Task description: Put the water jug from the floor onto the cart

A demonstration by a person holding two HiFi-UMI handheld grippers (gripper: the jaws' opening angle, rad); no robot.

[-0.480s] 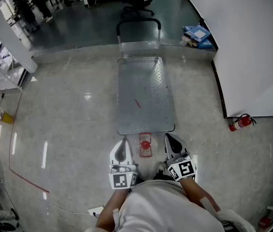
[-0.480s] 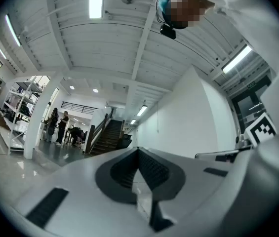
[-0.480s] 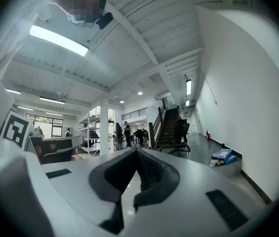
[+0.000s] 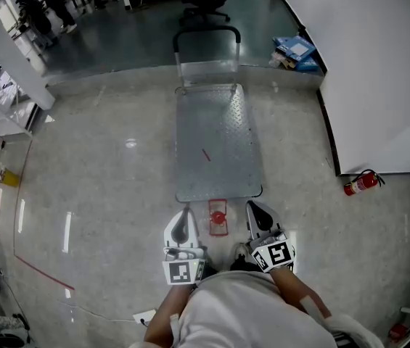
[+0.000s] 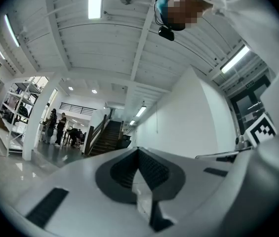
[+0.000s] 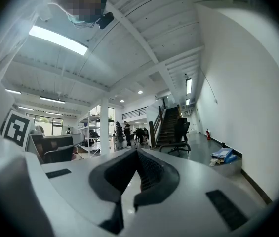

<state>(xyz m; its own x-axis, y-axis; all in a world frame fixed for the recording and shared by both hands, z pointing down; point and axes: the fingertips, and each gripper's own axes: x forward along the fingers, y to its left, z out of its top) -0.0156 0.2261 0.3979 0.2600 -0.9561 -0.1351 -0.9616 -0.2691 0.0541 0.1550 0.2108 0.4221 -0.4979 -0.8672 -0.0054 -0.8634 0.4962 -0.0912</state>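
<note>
The right gripper (image 6: 138,154), jaws together and empty, faces a staircase (image 6: 169,118) (an office chair (image 6: 181,130) stands before it).

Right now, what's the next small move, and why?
Probably tip both tools down toward the water jug. The left tool and right tool are shut and empty, pointing level, while the jug stands on the floor between them, just short of the cart.

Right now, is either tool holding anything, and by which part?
Nothing is held: the left tool and the right tool are both shut and empty.
</note>
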